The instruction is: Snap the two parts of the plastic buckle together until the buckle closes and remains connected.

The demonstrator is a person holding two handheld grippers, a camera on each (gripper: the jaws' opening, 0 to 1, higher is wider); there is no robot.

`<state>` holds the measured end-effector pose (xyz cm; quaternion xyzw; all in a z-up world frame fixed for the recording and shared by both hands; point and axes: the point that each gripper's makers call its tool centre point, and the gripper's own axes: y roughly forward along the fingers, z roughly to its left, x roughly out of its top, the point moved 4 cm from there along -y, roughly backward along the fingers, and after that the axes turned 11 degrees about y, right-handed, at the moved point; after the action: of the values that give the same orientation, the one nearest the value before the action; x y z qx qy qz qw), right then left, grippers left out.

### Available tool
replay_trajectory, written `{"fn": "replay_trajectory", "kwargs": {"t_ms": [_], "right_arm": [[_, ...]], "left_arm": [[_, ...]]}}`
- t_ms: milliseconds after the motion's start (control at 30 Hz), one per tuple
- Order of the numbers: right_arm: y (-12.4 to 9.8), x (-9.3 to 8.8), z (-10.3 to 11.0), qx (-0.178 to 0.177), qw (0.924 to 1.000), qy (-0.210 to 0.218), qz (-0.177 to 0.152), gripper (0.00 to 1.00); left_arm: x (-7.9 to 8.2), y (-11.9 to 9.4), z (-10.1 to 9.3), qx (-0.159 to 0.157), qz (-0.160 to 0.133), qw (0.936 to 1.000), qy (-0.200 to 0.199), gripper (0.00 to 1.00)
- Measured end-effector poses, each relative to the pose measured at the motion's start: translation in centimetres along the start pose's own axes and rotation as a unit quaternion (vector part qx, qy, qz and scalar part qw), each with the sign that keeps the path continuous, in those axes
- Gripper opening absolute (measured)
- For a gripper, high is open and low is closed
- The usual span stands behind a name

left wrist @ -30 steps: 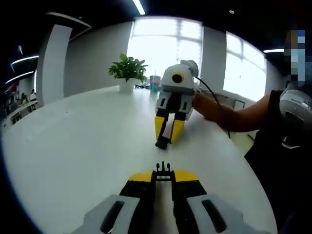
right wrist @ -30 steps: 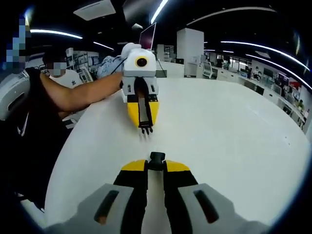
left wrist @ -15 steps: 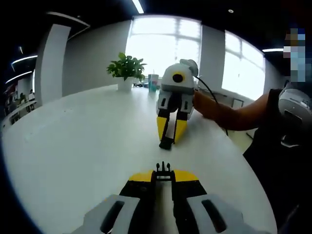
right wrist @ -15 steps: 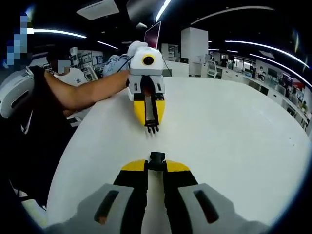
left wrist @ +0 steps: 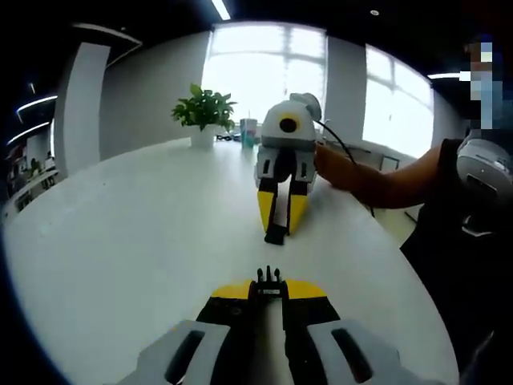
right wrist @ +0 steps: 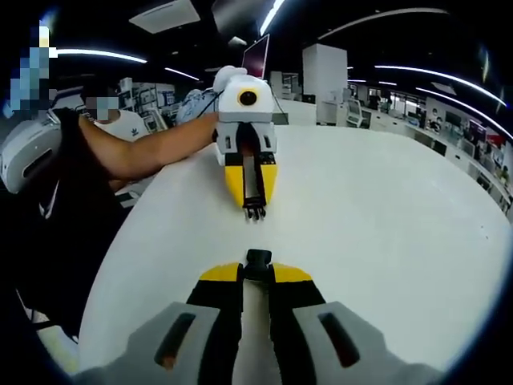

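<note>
left gripper [left wrist: 268, 290] pinches the pronged half [left wrist: 268, 277], right gripper [right wrist: 256, 273] the socket half [right wrist: 257, 258]; tips face, near but apart over the table [right wrist: 385, 208]: joining remains.

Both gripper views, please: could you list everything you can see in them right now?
pronged buckle part: 1, black, clamped at the left gripper's tips, above the table
socket buckle part: 1, black, clamped at the right gripper's tips, facing the prongs, gap between them
table: 1, white, under both grippers
potted plant: 1, green in a white pot, far table edge by the windows
cup: 1, pale, right of the plant
monitor: 1, dark, far end of the table
left gripper: 1, yellow and black jaws, white body
right gripper: 1, same colours
person's arm: bare, holding the left gripper
</note>
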<state>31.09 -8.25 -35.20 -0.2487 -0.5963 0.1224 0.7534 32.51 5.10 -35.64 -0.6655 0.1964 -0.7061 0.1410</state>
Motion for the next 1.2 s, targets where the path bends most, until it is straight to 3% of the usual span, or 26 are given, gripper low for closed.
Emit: {"fn": "replay_trajectory", "kwargs": {"t_ms": [333,1200], "right_arm": [[0.09,0.0,0.02,0.003,1.0,-0.004,-0.003,0.09],[0.64,0.13,0.34,0.014,0.9997,-0.015,-0.014,0.09]], "left_arm": [[0.14,0.35,-0.13,-0.008,-0.012,0.9999,0.001,0.11],[-0.04,0.89,-0.3,-0.014,-0.012,0.9997,0.017,0.11]]}}
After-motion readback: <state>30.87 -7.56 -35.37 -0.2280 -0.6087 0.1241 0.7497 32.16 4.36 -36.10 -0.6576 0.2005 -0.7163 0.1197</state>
